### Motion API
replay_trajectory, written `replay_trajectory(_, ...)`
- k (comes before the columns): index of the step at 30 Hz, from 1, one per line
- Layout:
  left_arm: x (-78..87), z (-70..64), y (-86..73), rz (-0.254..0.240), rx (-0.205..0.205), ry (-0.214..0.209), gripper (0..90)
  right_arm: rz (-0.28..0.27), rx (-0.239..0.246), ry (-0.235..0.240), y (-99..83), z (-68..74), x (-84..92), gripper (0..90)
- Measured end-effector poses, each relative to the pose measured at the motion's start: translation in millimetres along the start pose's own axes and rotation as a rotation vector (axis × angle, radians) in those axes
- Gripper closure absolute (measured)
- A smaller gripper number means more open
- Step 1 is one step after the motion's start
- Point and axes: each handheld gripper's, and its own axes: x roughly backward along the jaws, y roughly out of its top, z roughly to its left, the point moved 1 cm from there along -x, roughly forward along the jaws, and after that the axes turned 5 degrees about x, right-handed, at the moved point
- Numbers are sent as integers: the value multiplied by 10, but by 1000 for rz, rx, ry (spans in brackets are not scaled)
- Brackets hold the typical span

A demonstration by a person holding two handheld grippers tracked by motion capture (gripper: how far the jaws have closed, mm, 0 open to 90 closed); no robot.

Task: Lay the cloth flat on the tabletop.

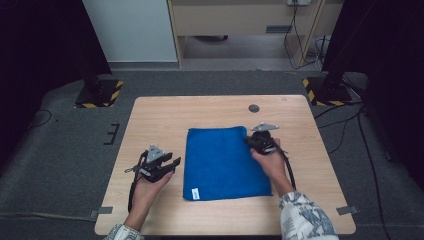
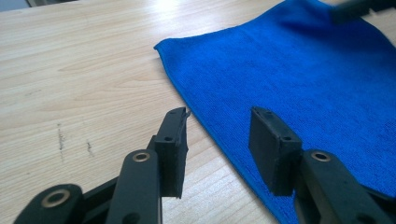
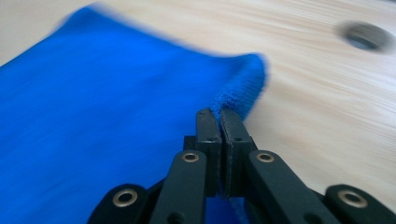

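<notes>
A folded blue cloth (image 1: pixel 225 162) lies flat in the middle of the wooden table (image 1: pixel 300 130). My right gripper (image 1: pixel 250 140) is at the cloth's far right corner. In the right gripper view its jaws (image 3: pixel 219 114) are pressed together, pinching the cloth's thick folded edge (image 3: pixel 243 86). My left gripper (image 1: pixel 169 163) rests just left of the cloth's left edge. Its jaws (image 2: pixel 220 119) stand apart above that edge (image 2: pixel 196 105), with one pad over bare wood, the other over cloth, and nothing between them.
A round cable hole (image 1: pixel 254 108) sits in the table beyond the cloth's far right corner. A small white label (image 1: pixel 195 193) marks the cloth's near left corner. Two stands with yellow-black bases (image 1: pixel 97 93) (image 1: pixel 327 91) are on the floor behind the table.
</notes>
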Motion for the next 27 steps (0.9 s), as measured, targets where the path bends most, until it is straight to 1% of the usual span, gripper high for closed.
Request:
replay_trajectory(1, 4, -3, 3, -1, 0, 2, 566, -2, 71, 21, -6, 182, 50, 879)
replay_trajectory(2, 8, -10, 8, -3, -2, 4, 567, 1, 104, 40, -17, 287, 78, 871)
replay_trajectory(3, 12, -16, 12, -4, -5, 4, 566, 14, 175, 60, -43, 449, 110, 848)
replay_trajectory(4, 13, -21, 14, -4, -8, 5, 566, 24, 205, 80, -68, 556, 128, 796)
replay_trajectory(5, 14, -27, 16, -5, -10, 5, 566, 32, 223, 98, -86, 619, 140, 725)
replay_trajectory(7, 19, -29, 17, -5, -11, 7, 566, 54, 264, 149, -131, 753, 182, 651)
replay_trajectory(8, 24, -25, 18, -6, -10, 8, 566, 52, 271, 153, -140, 779, 201, 621)
replay_trajectory(9, 30, -18, 19, -8, -9, 9, 565, 49, 262, 172, -141, 779, 236, 585)
replay_trajectory(10, 32, -13, 21, -10, -7, 9, 565, 40, 247, 180, -132, 763, 265, 567)
replay_trajectory(11, 34, -3, 23, -12, -5, 10, 566, 31, 237, 179, -119, 740, 287, 568)
replay_trajectory(12, 35, 5, 24, -13, 1, 11, 566, 24, 217, 176, -96, 703, 309, 585)
replay_trajectory(14, 35, 17, 23, -14, 5, 12, 566, 16, 194, 157, -37, 624, 319, 631)
replay_trajectory(16, 34, 18, 20, -12, 3, 11, 566, 3, 152, 164, 34, 572, 290, 660)
replay_trajectory(17, 35, 18, 20, -13, 4, 11, 566, 3, 145, 169, 59, 578, 265, 653)
replay_trajectory(18, 39, 18, 21, -14, 4, 11, 566, 5, 145, 173, 74, 596, 241, 642)
replay_trajectory(20, 43, 18, 20, -14, 4, 10, 565, 10, 152, 197, 100, 706, 167, 611)
replay_trajectory(21, 43, 18, 19, -14, 4, 10, 566, 16, 164, 204, 103, 750, 137, 591)
replay_trajectory(22, 41, 18, 16, -12, 5, 10, 565, 35, 181, 208, 104, 818, 85, 563)
replay_trajectory(24, 37, 14, 10, -10, 4, 7, 565, 66, 190, 206, 103, 889, -4, 526)
replay_trajectory(26, 38, 4, 7, -9, 0, 6, 564, 101, 202, 200, 96, 927, -93, 537)
replay_trajectory(27, 39, -3, 7, -9, -2, 5, 564, 127, 215, 184, 93, 933, -133, 594)
